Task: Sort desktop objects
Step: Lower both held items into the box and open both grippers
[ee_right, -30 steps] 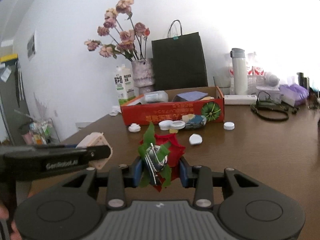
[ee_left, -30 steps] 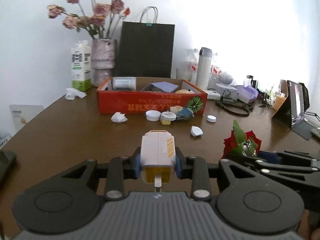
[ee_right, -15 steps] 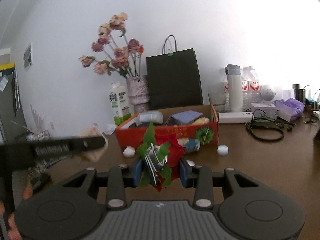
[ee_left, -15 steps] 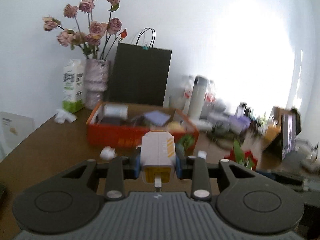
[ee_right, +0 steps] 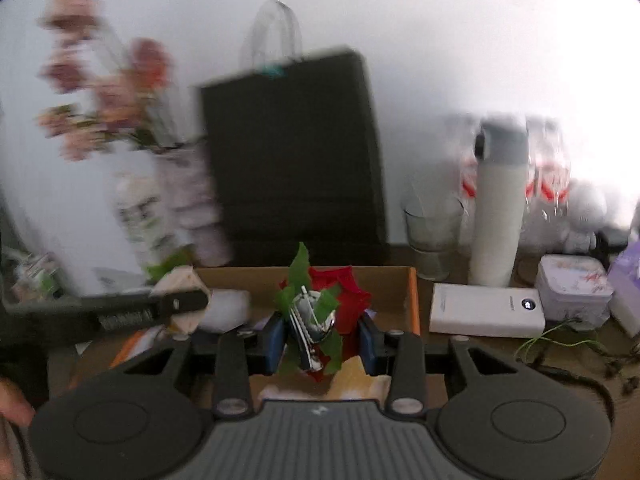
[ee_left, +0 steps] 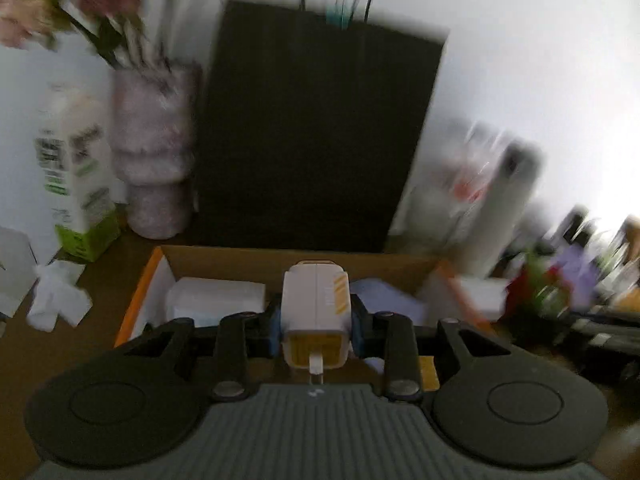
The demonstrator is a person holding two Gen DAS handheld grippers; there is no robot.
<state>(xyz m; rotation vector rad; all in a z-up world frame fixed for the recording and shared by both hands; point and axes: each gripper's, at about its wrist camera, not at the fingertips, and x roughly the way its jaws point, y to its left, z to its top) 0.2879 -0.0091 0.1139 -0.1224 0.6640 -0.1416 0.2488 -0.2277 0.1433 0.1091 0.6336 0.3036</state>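
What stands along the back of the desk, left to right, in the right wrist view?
Milk carton → vase → black bag → glass → thermos → tin.

My left wrist camera looks forward and down along my fingers (ee_left: pixel 276 326), close over the open cardboard box (ee_left: pixel 256 264), with the black paper bag (ee_left: pixel 316 136) at twelve o'clock. My right wrist camera faces the same way from farther right; it shares the box (ee_right: pixel 412 292), the bag (ee_right: pixel 292 152) and the vase (ee_right: pixel 192 208) at ten o'clock.
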